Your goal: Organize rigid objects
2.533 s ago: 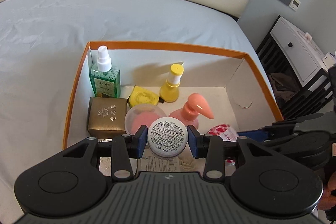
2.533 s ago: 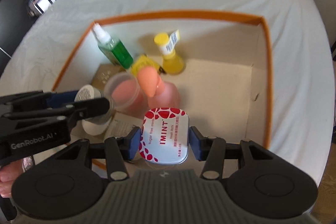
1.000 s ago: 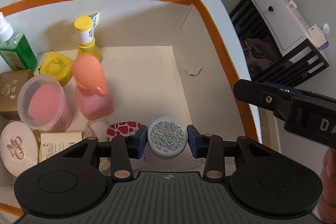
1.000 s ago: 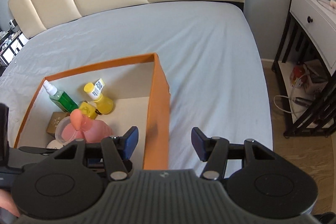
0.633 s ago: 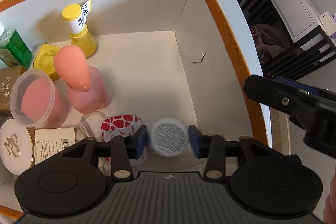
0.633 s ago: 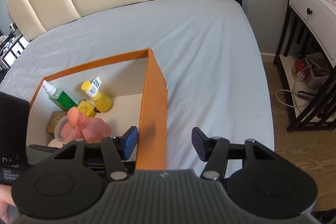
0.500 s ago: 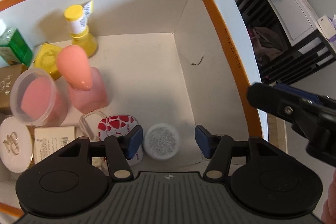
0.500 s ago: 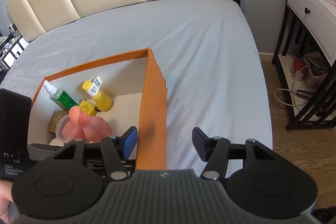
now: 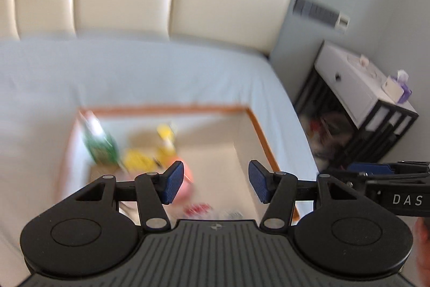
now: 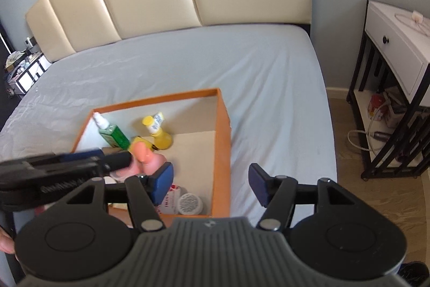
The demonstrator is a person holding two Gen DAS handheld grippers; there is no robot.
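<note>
Right wrist view gives me the clearest look: the small round white jar [image 10: 190, 204] sits on the floor of the orange-rimmed box [image 10: 222, 142], in the near right corner, just beside the red-and-white mint tin [image 10: 172, 197], which lies flat to its left. Behind them stand the pink pump bottle [image 10: 145, 155], the yellow bottle [image 10: 157, 133] and the green spray bottle [image 10: 111, 133], grouped toward the box's left and back.

My right gripper [image 10: 209, 186] hangs above the box's right wall with its jaws spread wide and nothing between them; the jar lies below and slightly left of its centre line. My left gripper [image 9: 216, 186] is likewise wide and empty, and its view is smeared by motion blur, so I can only make out the box [image 9: 262, 136] and coloured blobs inside.

Being round, the jar has no long axis to align with, so any jaw angle would do. I judge the right gripper the nearer one to that corner. Everything I can see already rests inside the box on the bed [image 10: 242, 66], so the sorting looks close to finished.
</note>
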